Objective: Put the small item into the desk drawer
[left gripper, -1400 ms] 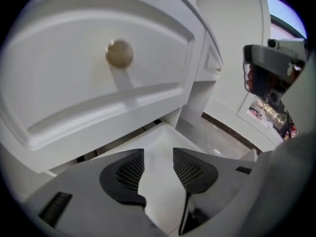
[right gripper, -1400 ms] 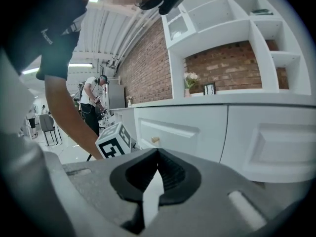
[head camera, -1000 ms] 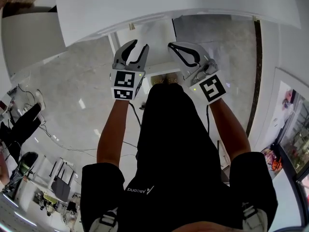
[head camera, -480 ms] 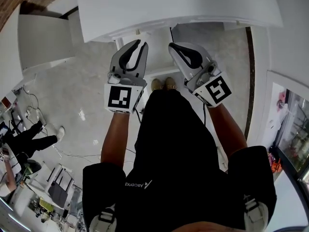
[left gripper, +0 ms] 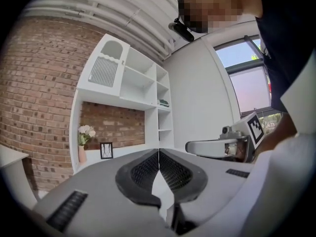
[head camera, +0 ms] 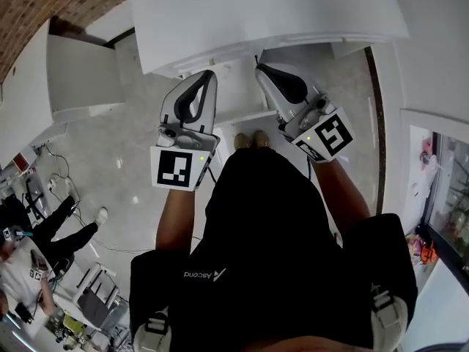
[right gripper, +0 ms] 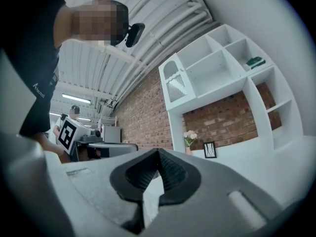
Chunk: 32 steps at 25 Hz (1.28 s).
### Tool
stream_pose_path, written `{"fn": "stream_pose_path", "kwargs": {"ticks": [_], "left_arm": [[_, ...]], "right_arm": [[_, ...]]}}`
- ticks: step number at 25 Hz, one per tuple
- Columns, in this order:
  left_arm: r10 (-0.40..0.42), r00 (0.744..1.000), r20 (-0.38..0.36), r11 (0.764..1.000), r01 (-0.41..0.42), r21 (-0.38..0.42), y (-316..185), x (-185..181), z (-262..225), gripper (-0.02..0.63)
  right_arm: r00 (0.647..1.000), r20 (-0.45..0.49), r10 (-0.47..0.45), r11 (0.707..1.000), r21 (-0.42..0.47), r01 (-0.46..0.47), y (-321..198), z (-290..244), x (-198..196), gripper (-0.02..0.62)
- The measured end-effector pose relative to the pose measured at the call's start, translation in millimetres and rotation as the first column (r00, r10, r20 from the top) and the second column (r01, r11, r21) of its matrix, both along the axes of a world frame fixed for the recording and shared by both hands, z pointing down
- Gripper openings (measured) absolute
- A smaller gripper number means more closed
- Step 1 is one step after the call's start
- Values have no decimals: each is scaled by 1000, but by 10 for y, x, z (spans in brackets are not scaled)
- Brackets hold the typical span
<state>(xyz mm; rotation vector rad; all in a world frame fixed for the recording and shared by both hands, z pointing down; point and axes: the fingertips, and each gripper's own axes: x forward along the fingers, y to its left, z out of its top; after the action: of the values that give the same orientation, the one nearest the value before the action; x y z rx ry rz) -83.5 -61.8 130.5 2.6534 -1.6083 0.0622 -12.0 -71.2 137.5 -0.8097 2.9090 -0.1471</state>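
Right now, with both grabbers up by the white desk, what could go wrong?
1. The left gripper and right gripper are both shut with nothing between them, and no small item shows, so there may be nothing to put away yet.
2. The flower vase and picture frame stand on the white surface below the shelves; a careless reach might knock them over.

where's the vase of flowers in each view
Head view: not in it.
Left gripper view: vase of flowers on the left side, a little below the middle.
Right gripper view: vase of flowers just right of centre.
Shared landmark: the framed picture, just right of it in both gripper views.
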Motion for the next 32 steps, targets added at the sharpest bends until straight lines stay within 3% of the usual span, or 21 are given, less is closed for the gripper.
{"fn": "stream_pose_path", "kwargs": {"ticks": [10,32], "left_arm": [[60,998,-5,995,-60,84,317,248,-555,-1],[91,996,19,987,-93,130,571,479,-860,0]], "right_arm": [[999,35,10,994,111,-14,306,-640,99,2],[1000,13,10,982,188,-12,588,-937,235,0]]}}
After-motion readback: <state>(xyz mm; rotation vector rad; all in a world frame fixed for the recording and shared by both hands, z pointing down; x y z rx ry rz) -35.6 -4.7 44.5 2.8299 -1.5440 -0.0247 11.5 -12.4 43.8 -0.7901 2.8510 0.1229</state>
